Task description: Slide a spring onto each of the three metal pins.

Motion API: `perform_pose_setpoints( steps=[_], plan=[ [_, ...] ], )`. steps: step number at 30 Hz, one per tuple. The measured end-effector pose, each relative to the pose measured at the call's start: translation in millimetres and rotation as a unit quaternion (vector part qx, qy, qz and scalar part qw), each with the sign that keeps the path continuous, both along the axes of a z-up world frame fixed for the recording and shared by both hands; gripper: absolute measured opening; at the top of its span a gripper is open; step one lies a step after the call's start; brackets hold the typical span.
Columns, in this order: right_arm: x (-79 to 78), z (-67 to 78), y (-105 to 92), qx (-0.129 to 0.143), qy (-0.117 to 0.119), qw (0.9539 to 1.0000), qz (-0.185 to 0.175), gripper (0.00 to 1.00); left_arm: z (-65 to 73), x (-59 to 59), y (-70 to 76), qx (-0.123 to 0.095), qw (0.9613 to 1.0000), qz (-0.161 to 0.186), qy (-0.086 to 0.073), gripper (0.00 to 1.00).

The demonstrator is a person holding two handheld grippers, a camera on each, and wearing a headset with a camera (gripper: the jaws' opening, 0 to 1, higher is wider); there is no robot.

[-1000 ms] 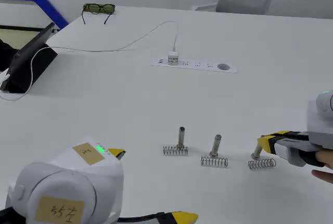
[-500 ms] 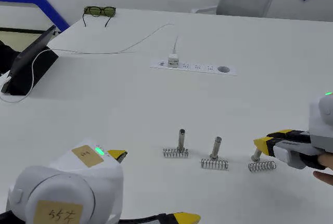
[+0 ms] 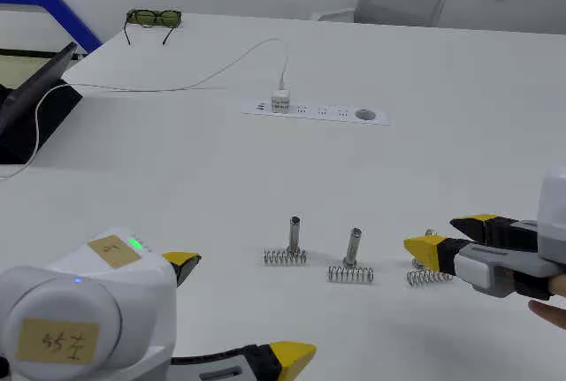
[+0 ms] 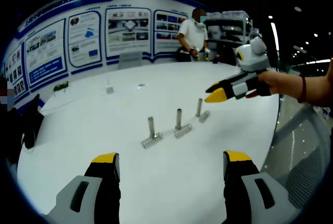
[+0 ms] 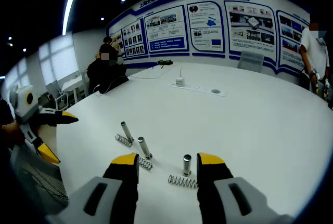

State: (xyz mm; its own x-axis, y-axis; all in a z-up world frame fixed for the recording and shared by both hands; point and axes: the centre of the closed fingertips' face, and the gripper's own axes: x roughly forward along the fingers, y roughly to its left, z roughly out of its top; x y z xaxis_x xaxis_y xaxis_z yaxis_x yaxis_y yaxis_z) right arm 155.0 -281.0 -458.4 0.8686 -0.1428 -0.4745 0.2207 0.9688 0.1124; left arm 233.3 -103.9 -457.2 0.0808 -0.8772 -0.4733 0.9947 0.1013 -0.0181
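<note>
Yellow-tipped right gripper (image 5: 167,160), jaws apart around rightmost pin (image 5: 187,164), spring (image 5: 183,182) beside

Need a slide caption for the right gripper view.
Open right gripper framing the nearest metal pin, its spring lying beside it on the white table.

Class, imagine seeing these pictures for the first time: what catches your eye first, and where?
Three upright silver metal pins stand in a row on the white table, a small coiled steel spring lying beside each. The yellow-tipped right hand-held gripper hovers open at the rightmost pin.
</note>
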Motion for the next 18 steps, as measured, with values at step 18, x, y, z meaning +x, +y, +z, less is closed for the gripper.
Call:
perform_pose_setpoints(
  steps=[18],
  plan=[
    [-15.7, 16.3, 29.9, -0.004, -0.055, 0.9973, 0.049, 0.64, -16.3, 27.3, -29.8, 0.017, 0.9955, -0.074, -0.056, 0.7]
  ],
)
